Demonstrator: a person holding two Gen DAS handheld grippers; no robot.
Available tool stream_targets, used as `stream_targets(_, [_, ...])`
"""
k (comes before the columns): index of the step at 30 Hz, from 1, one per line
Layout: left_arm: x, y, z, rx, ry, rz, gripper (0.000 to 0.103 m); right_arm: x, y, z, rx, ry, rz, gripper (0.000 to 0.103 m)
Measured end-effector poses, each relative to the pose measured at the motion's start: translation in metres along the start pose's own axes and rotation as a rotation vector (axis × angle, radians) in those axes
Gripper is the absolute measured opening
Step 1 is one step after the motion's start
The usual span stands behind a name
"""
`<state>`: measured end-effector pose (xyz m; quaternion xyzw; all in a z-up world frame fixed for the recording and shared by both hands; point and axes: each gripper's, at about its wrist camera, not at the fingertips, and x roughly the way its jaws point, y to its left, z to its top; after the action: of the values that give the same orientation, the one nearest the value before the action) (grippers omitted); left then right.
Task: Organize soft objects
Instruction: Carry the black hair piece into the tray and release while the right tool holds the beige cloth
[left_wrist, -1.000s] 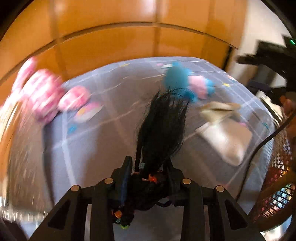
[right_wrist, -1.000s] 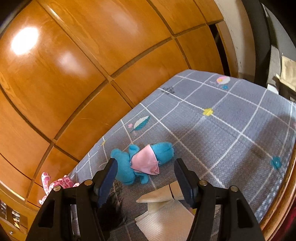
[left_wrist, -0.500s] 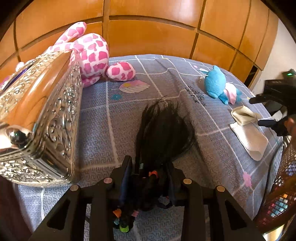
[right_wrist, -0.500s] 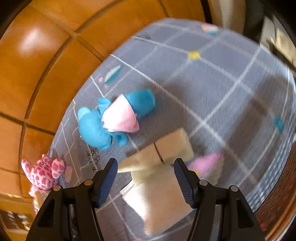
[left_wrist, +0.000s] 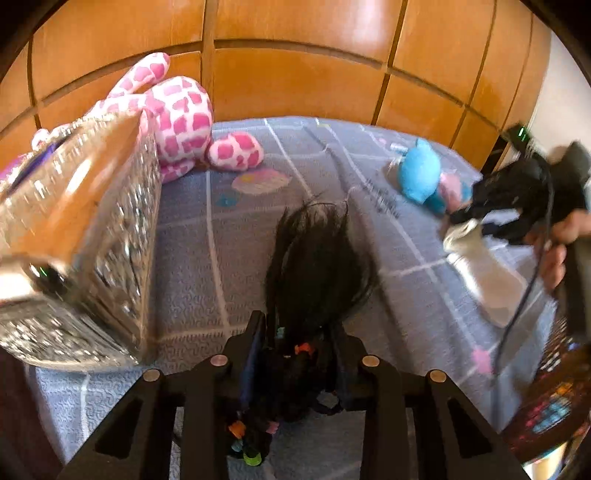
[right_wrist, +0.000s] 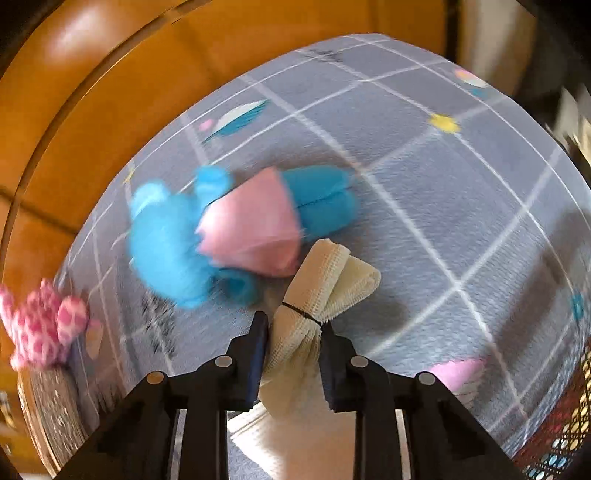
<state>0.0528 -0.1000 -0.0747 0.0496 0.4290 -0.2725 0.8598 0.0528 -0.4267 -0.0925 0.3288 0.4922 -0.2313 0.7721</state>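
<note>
**Soft Objects on the Grey Checked Bedcover: Item Status and Gripper Condition**

The cream ribbed cloth bundle (right_wrist: 325, 280), tied at its neck with a thin black band, lies on the grey checked bedcover (right_wrist: 424, 177), just beside the blue plush toy in a pink skirt (right_wrist: 207, 229). The bundle flares into two folded lobes above the band and widens into a flat cream body below it.

The black long-haired doll (left_wrist: 314, 258) has loose hair fanning forward; small coloured ties show near its base.

Count: one cream bundle, one black-haired doll, one blue plush toy, one pink-and-white spotted plush toy (left_wrist: 173, 114), one embossed silver metal box (left_wrist: 85, 236).

The right gripper (right_wrist: 291, 332) has just been closing. Its jaws now stand narrow, one on each side of the bundle's tied neck, and press on the cloth.

The left gripper (left_wrist: 299, 343) is clenched on the black-haired doll, held above the bedcover, beside the silver box. The pink spotted toy sits behind that box, against the orange wooden panel wall (left_wrist: 295, 74).
</note>
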Motion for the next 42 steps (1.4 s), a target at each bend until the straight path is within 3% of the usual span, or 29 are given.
stream_targets(5, [-0.028,0.011,0.044,-0.072,-0.044,-0.073,0.032,0.004,0.002,-0.001,-0.022,0.035,0.016,0.025])
stream_targets(9, [-0.048,0.042,0.093,-0.188,-0.076,-0.106,0.032,0.003,0.003,-0.004,-0.043,0.035,0.014,0.025])
stream_targets(12, [-0.061,0.072,0.117,-0.266,-0.103,-0.073,0.032,0.003,0.011,-0.006,-0.050,0.036,0.015,0.025])
stream_targets(18, [-0.095,0.152,0.134,-0.418,-0.180,0.092,0.032,0.001,0.016,-0.008,-0.072,0.030,0.011,0.025])
stream_targets(24, [-0.124,0.224,0.110,-0.552,-0.192,0.234,0.032,0.004,0.024,-0.008,-0.100,0.021,0.007,0.025])
stream_targets(28, [-0.149,0.247,0.070,-0.589,-0.180,0.267,0.032,0.004,0.027,-0.009,-0.117,0.021,0.007,0.025])
stream_targets(36, [-0.213,0.250,-0.009,-0.629,-0.207,0.258,0.032,0.001,0.043,-0.018,-0.207,0.007,-0.029,0.025])
stream_targets(42, [-0.247,0.258,-0.076,-0.691,-0.215,0.339,0.033,-0.002,0.057,-0.026,-0.277,-0.019,-0.066,0.025])
